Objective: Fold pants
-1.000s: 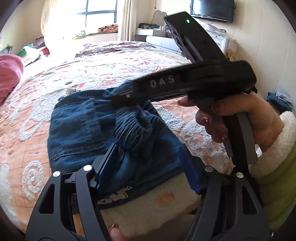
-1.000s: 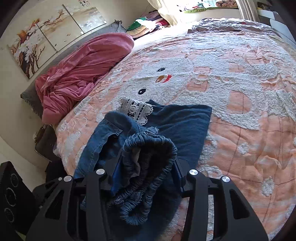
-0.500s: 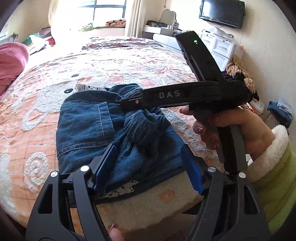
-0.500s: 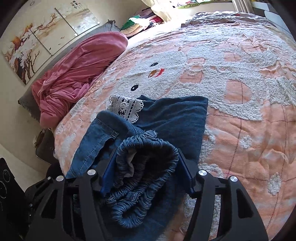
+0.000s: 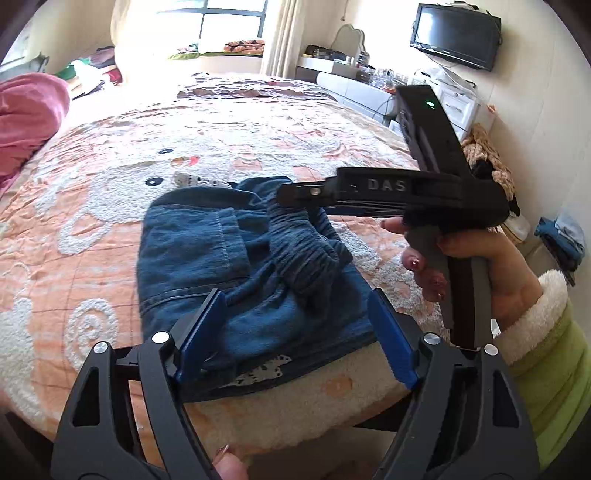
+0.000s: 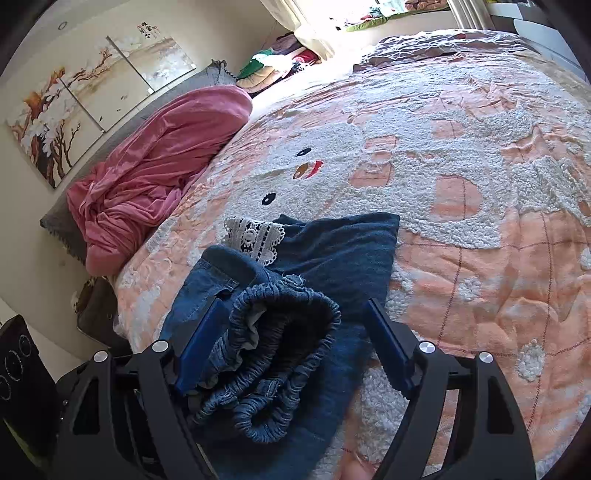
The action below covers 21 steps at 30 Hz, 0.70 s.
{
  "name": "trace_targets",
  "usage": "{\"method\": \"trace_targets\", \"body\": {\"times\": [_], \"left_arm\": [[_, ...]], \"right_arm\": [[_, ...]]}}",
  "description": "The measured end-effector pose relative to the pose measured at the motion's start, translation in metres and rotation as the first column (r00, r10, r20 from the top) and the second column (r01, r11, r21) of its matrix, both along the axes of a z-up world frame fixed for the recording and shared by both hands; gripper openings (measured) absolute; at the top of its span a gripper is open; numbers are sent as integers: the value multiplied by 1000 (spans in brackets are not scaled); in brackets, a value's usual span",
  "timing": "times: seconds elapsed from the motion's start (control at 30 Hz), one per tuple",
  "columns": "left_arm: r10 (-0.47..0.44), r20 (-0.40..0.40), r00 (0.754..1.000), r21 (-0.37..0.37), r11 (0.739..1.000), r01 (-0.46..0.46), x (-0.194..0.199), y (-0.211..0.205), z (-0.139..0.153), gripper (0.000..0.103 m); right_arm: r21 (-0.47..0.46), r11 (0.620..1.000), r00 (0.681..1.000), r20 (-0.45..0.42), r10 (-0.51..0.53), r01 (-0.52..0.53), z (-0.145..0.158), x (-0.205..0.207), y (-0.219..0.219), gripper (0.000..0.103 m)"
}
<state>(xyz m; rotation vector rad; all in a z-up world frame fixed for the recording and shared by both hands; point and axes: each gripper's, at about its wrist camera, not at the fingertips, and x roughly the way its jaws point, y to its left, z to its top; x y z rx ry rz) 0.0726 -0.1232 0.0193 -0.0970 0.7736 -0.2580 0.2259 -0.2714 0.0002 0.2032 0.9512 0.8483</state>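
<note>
Folded blue denim pants (image 5: 192, 251) lie near the bed's front edge, with the gathered elastic waistband (image 5: 306, 251) bunched on top. My left gripper (image 5: 295, 328) stands over the near fold. Its jaws are opening, with denim between the blue pads and no squeeze on it. My right gripper (image 6: 291, 343) straddles the waistband (image 6: 280, 332). Its jaws are opening too, and the right pad stands clear of the cloth. In the left wrist view the right gripper (image 5: 295, 192) reaches in from the right, held by a hand (image 5: 480, 266). White lace trim (image 6: 255, 236) peeks out from the pants (image 6: 340, 243).
A peach and white quilt (image 6: 461, 147) covers the bed. A pink blanket (image 6: 155, 166) is heaped at the head end. A white dresser (image 5: 354, 88) and a wall television (image 5: 454, 35) stand beyond the bed's right side. Clothes are piled by the window.
Both grippers' jaws have spread wider. The waistband has gone slack between the right gripper's pads. The left gripper has drawn back and up a little from the pants.
</note>
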Motion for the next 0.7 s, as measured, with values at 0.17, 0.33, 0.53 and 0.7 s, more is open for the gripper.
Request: {"method": "trace_targets", "body": {"times": [0.17, 0.33, 0.53, 0.7], "left_arm": [[35, 22, 999, -9, 999, -35, -6, 17, 11, 80], [124, 49, 991, -12, 992, -124, -9, 49, 22, 84], [213, 17, 977, -1, 977, -213, 1, 84, 18, 84], [220, -3, 976, 32, 975, -220, 15, 91, 13, 84]], "right_arm": [[26, 1000, 999, 46, -16, 15, 13, -9, -7, 83], [56, 998, 992, 124, -16, 9, 29, -31, -15, 84], [43, 998, 970, 241, 35, -47, 45, -77, -16, 83], [-63, 988, 924, 352, 153, -140, 49, -115, 10, 65]]}}
